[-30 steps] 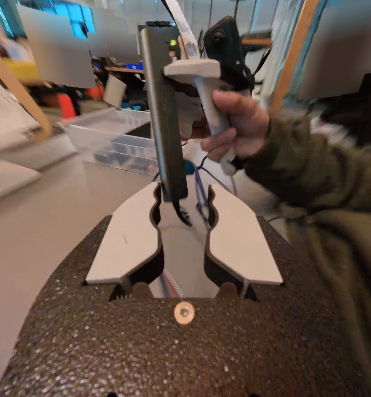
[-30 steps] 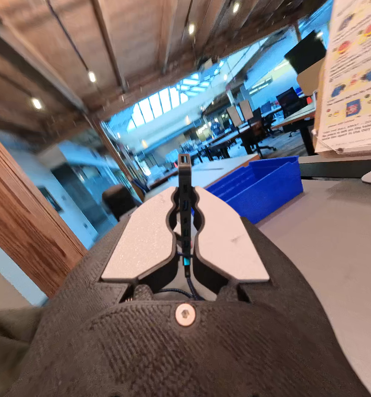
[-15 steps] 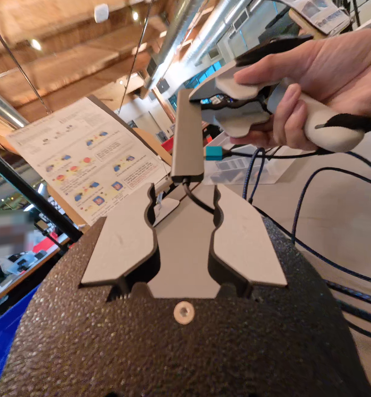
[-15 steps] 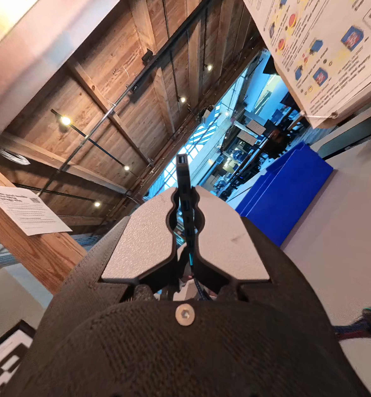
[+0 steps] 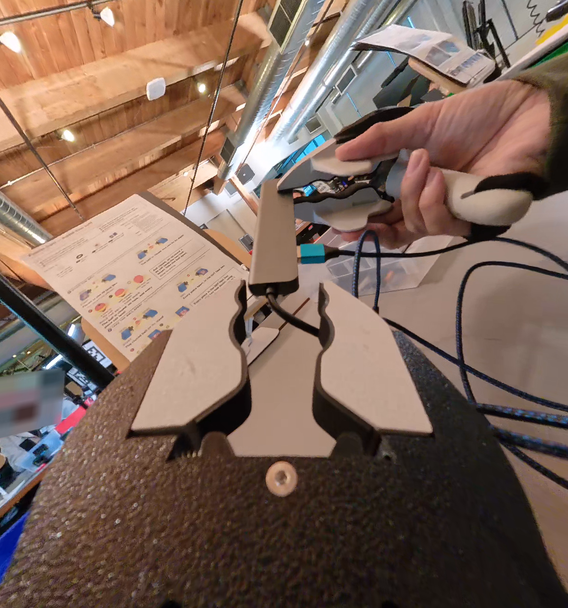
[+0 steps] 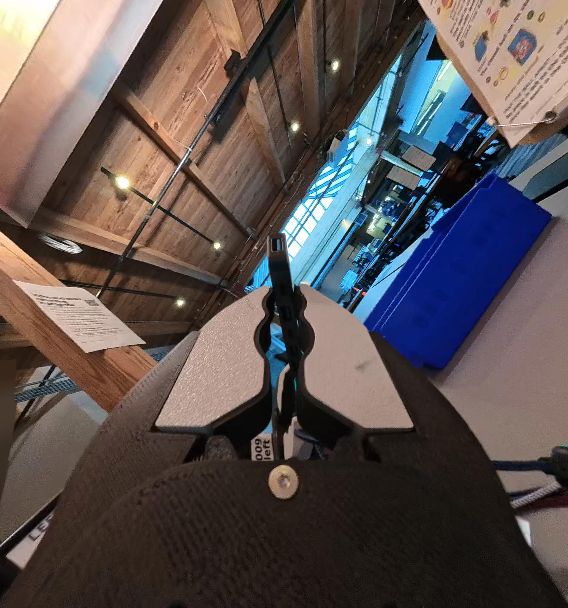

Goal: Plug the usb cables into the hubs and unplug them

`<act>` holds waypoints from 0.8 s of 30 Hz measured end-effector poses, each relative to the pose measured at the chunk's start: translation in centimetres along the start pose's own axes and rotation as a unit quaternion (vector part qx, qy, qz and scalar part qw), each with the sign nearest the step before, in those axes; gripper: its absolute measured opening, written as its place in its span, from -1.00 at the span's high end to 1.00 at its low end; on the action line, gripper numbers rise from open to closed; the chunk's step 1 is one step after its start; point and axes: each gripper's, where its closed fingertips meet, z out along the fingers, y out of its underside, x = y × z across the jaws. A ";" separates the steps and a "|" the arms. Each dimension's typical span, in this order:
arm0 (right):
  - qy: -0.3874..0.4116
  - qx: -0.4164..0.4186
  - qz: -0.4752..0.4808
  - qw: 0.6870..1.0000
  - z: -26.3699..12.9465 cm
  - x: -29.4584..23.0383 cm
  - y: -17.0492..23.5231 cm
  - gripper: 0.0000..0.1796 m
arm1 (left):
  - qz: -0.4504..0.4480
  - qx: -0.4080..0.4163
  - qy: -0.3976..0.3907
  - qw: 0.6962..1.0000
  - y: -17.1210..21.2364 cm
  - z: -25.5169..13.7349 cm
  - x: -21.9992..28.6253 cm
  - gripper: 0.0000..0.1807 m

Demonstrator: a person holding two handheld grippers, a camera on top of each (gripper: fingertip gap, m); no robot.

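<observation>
The right tongs (image 6: 284, 291) are clenched on the upright grey USB hub (image 5: 271, 235), lifted off the tabletop (image 5: 506, 329), while the left tongs (image 5: 277, 296) gape released beneath; judging so, the teal USB plug (image 5: 312, 255) at three o'clock awaits pulling.

The gap between the left gripper's (image 5: 281, 297) spread jaws is crossed by the hub's black lead (image 5: 289, 317), and the grey hub (image 5: 272, 237) stands just beyond it. Room to the right is taken up by the right gripper (image 5: 312, 184), a teal plug (image 5: 313, 255) and looping braided cables (image 5: 467, 329). A blue bin (image 6: 457, 279) blocks the far surface (image 6: 513, 345).
</observation>
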 end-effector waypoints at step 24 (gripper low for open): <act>0.013 -0.004 -0.021 1.000 0.0 0.9 0.5 0.87 | 0.037 -0.038 -0.019 0.998 0.6 0.2 0.7 0.68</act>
